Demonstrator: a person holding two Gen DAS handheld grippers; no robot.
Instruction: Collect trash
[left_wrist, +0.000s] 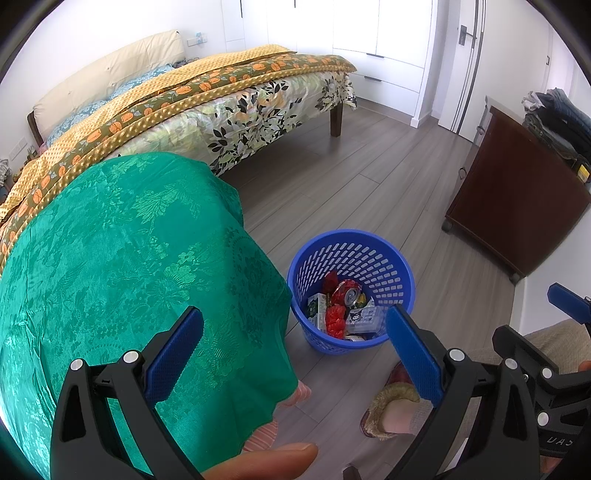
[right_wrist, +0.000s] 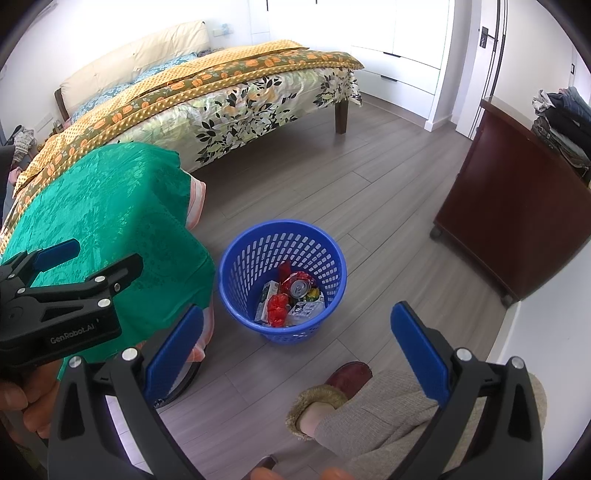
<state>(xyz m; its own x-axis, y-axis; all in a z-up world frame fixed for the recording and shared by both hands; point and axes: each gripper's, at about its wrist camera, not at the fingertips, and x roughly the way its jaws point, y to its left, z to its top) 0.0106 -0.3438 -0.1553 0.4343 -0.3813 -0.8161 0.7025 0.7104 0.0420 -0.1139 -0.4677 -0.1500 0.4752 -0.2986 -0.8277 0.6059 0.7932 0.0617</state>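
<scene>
A blue plastic mesh waste basket (left_wrist: 369, 251) (right_wrist: 258, 243) stands on the wood floor beside a table under a green cloth (left_wrist: 129, 258) (right_wrist: 110, 206). Inside lie a crushed red can (left_wrist: 346, 291) (right_wrist: 298, 285), red wrappers (left_wrist: 335, 319) (right_wrist: 277, 308) and small cartons (left_wrist: 317, 308) (right_wrist: 266, 297). My left gripper (left_wrist: 295, 347) is open and empty, above the table's edge and left of the basket; it also shows in the right wrist view (right_wrist: 96, 258). My right gripper (right_wrist: 297, 343) is open and empty, above the floor in front of the basket.
A bed (left_wrist: 221, 99) (right_wrist: 229, 92) with floral covers stands behind. A dark wooden cabinet (left_wrist: 517, 195) (right_wrist: 517, 206) with folded clothes on top is at the right. The person's slippered foot (left_wrist: 391, 410) (right_wrist: 332, 398) is near the basket.
</scene>
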